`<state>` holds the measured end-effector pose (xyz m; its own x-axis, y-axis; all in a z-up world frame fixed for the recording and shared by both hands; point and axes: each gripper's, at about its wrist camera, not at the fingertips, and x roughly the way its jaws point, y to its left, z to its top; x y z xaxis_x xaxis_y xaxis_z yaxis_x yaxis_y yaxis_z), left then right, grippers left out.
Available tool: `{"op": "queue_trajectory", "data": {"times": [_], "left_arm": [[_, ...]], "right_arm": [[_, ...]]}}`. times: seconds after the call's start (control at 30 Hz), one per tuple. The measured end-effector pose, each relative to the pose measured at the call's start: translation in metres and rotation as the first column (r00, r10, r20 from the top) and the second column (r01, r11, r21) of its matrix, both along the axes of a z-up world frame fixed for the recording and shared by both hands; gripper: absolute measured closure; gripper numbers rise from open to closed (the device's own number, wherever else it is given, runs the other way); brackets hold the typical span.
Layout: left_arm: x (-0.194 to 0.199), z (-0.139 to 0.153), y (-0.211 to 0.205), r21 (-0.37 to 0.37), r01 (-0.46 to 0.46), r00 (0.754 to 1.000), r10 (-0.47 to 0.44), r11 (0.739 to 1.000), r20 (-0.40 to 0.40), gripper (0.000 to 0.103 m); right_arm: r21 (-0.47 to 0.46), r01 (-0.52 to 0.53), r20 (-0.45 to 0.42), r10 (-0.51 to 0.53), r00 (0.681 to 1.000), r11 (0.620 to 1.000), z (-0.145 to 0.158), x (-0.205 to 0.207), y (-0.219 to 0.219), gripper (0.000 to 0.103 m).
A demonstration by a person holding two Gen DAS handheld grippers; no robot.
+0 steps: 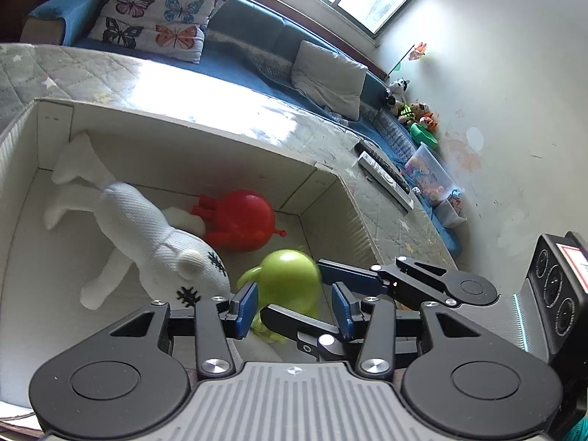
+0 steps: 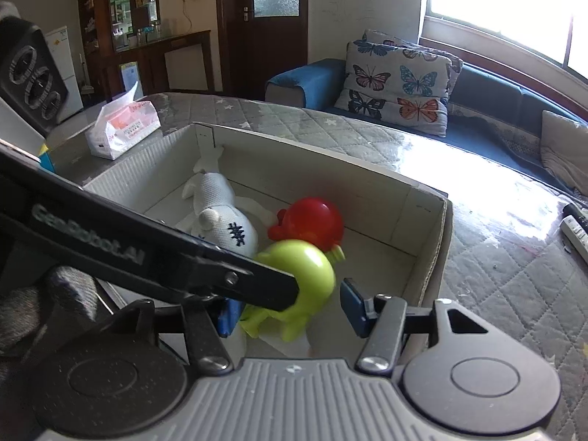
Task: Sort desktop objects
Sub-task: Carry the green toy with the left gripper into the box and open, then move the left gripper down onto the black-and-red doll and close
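Observation:
A white cardboard box holds a white knitted doll, a red round toy and a green round toy. My left gripper is open over the box's near end, its blue pads on either side of the green toy without touching it. My right gripper is open too, with the green toy between its pads; its fingers show in the left wrist view. The left gripper's arm crosses the right wrist view and hides the right gripper's left pad. The doll and the red toy lie behind.
The box sits on a grey quilted table cover. A tissue pack lies beyond the box to the left. Remote controls and a plastic tub of small toys are to the right. A blue sofa with cushions runs behind.

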<state>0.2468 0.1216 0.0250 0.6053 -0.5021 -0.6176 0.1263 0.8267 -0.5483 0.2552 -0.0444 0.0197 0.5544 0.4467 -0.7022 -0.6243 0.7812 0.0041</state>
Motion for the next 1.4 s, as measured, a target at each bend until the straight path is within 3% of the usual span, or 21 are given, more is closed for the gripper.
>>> {"op": "queue_trajectory", "data": {"times": [0.47,0.7,0.97,1.03,1.4], "left_arm": [[-0.023,0.018,-0.004,0.042,-0.024,0.998,0.021,0.999,0.065,0.056],[-0.047,0.03,-0.013,0.06,-0.041,0.993,0.035,0.997,0.111,0.056],[-0.077,0.042,-0.029,0.062,-0.03,0.986,0.019,0.998,0.164,0.056],[-0.086,0.043,-0.035,0.067,-0.015,0.985,0.003,0.998,0.172,0.056],[-0.105,0.023,-0.067,0.065,0.056,0.988,-0.064,0.996,0.141,0.056]], "right_arm": [[0.06,0.02,0.045,-0.022,0.999,0.998,0.016,-0.022,-0.015,0.045],[0.102,0.022,0.116,-0.034,0.993,0.994,0.033,-0.054,-0.031,0.039],[0.175,0.038,0.148,-0.064,0.987,0.984,0.045,-0.096,-0.059,0.024],[0.191,0.052,0.145,-0.08,0.986,0.98,0.043,-0.109,-0.07,0.014],[0.115,0.159,0.121,-0.173,0.978,0.981,0.012,-0.142,-0.105,0.01]]}}
